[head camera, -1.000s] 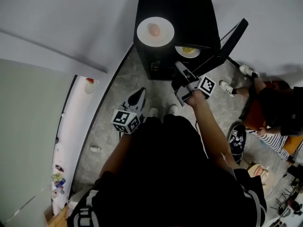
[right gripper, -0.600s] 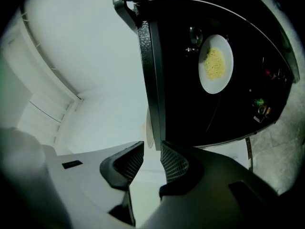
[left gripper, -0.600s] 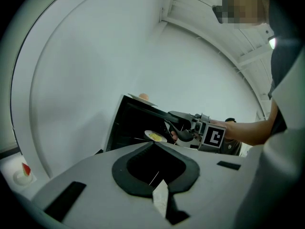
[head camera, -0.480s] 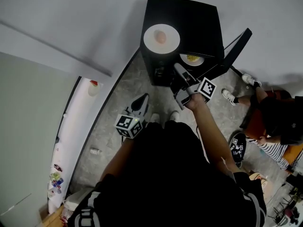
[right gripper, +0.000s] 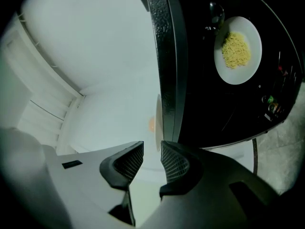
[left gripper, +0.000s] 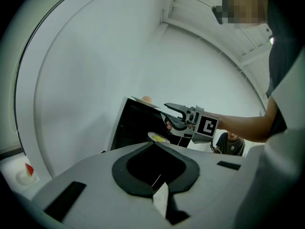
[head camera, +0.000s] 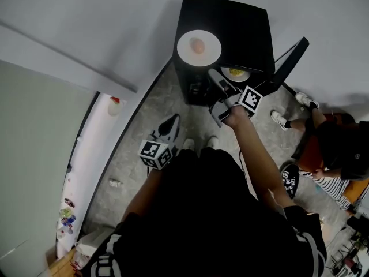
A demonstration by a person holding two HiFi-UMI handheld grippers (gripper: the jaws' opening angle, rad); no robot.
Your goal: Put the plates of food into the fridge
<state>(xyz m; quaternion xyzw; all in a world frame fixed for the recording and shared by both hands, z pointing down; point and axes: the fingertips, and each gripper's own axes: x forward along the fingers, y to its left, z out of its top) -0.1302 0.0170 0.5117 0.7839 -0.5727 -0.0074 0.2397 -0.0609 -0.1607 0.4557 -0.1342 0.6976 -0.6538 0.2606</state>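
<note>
A black mini fridge (head camera: 230, 27) stands with its door (head camera: 288, 59) swung open to the right. On its top rests a white plate of pink food (head camera: 198, 47), seen edge-on (right gripper: 157, 123) in the right gripper view. A second white plate of yellow noodles (head camera: 235, 73) (right gripper: 237, 49) lies inside the fridge. My right gripper (head camera: 214, 81) (right gripper: 151, 147) is raised at the fridge's upper front edge, level with the top plate's rim. Its jaws have just been opening, and nothing is between them. My left gripper (head camera: 172, 120) (left gripper: 153, 144) hangs low in front of the fridge, shut and empty.
A person sits on the floor at the right, shoes (head camera: 302, 100) close to the open door. A white ledge with a red-capped bottle (head camera: 113, 104) runs along the left wall. Grey stone floor (head camera: 144, 114) lies between the ledge and the fridge.
My right gripper has risen from the fridge's opening toward its top edge. The noodle plate has stayed inside the fridge. The left gripper has kept still.
</note>
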